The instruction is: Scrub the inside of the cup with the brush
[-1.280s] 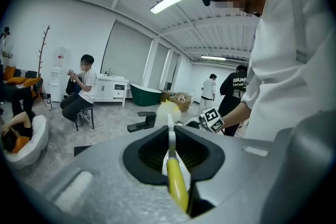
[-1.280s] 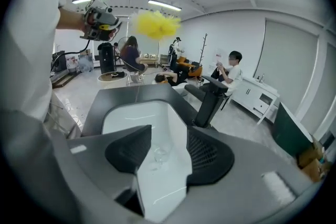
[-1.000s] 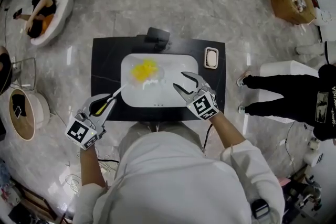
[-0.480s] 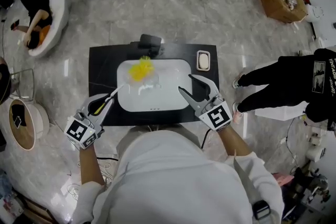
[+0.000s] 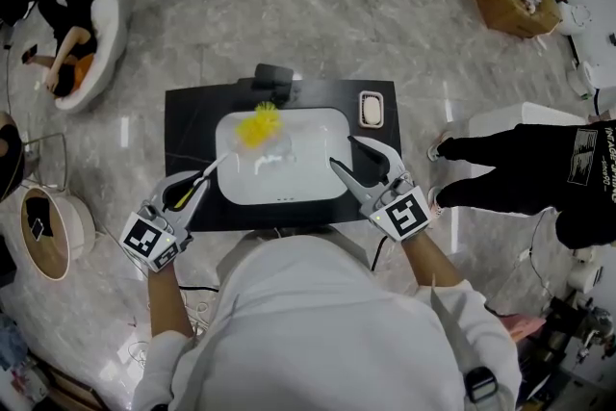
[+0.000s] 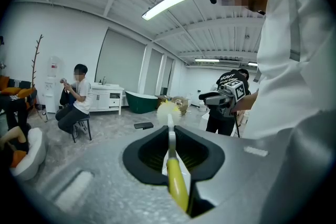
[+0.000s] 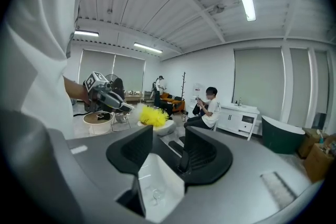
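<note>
A brush with a fluffy yellow head (image 5: 257, 125) and a white-and-yellow handle (image 5: 205, 178) reaches over the white sink (image 5: 289, 195). My left gripper (image 5: 190, 191) is shut on the handle (image 6: 171, 157) at the sink's left edge. A clear cup (image 5: 276, 149) lies in the basin just right of the brush head; it shows faintly below my right jaws (image 7: 150, 195). My right gripper (image 5: 344, 152) hovers over the sink's right side. It is open with nothing between its jaws, which have just been closing a little.
The sink sits in a black counter (image 5: 188, 125). A soap dish (image 5: 372, 109) lies at the back right, a black fixture (image 5: 274, 75) behind the basin. A person in black (image 5: 539, 168) stands to the right. A round basket (image 5: 43, 226) stands left.
My right gripper has lifted away from the basin and drifted right. The left gripper and brush have barely moved. The person at right has shifted.
</note>
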